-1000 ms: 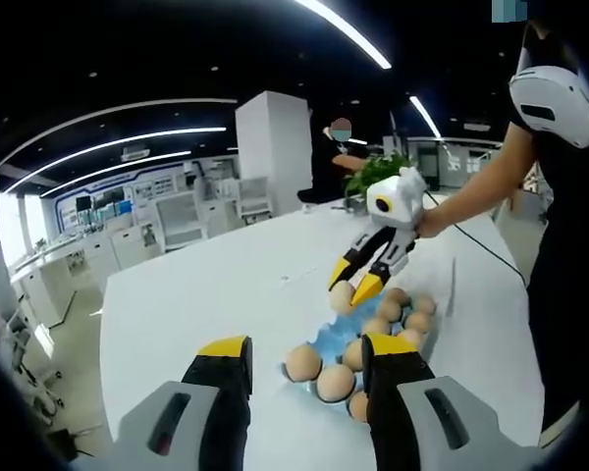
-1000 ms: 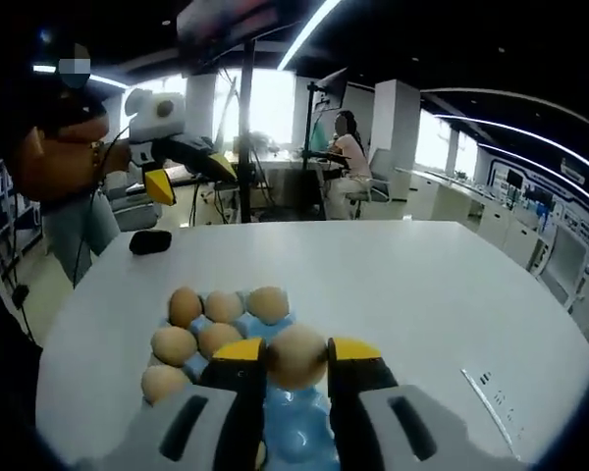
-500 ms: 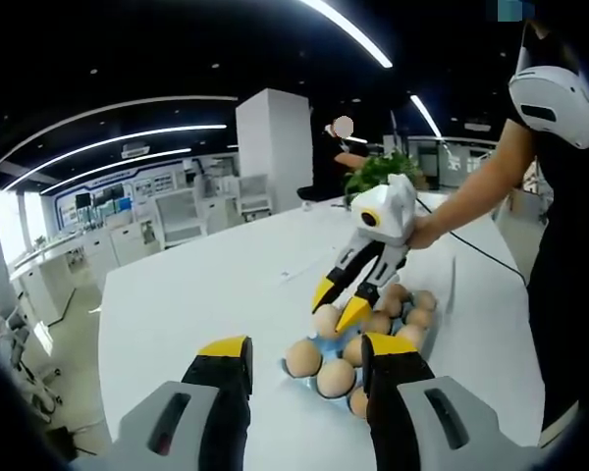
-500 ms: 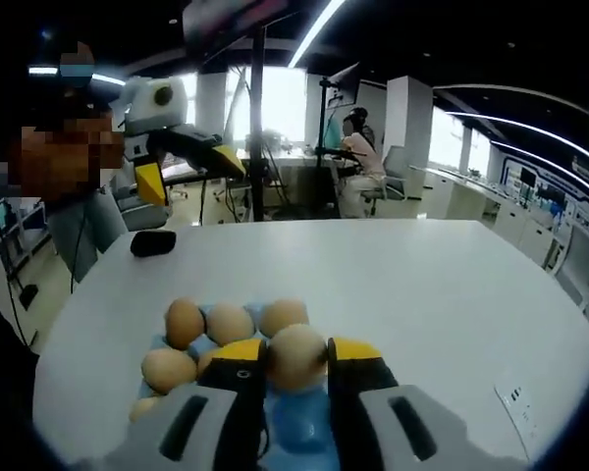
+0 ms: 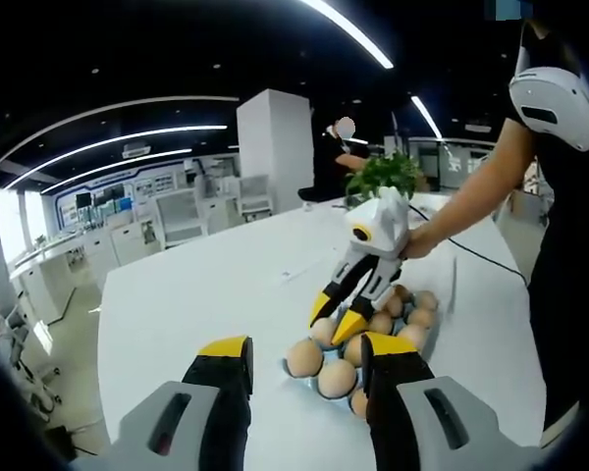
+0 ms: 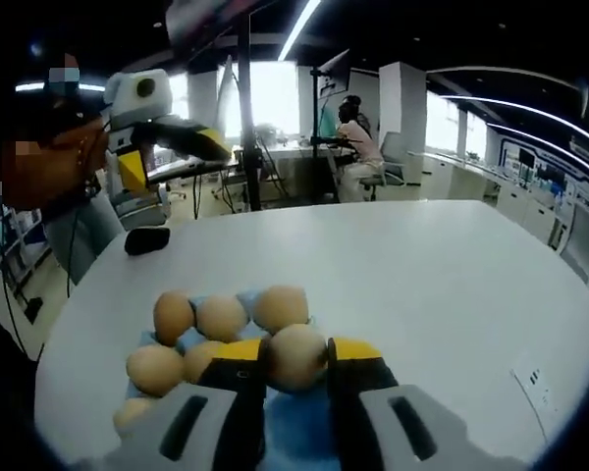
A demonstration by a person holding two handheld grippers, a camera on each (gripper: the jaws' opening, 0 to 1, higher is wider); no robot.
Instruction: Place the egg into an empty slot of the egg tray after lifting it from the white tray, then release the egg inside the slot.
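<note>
Lowering my right claw (image 6: 296,357), clamped on the egg (image 6: 296,355), over the blue egg tray (image 6: 296,432); left claw (image 5: 304,363) apart, idle. Next I seat it in an empty slot, then let go.

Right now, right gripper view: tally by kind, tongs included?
eggs: 7 showing, counting the egg held in the right tongs
blue egg tray: 1
small black thing on the table: 1
tongs: 2, with the left tongs
Total: 11
</note>
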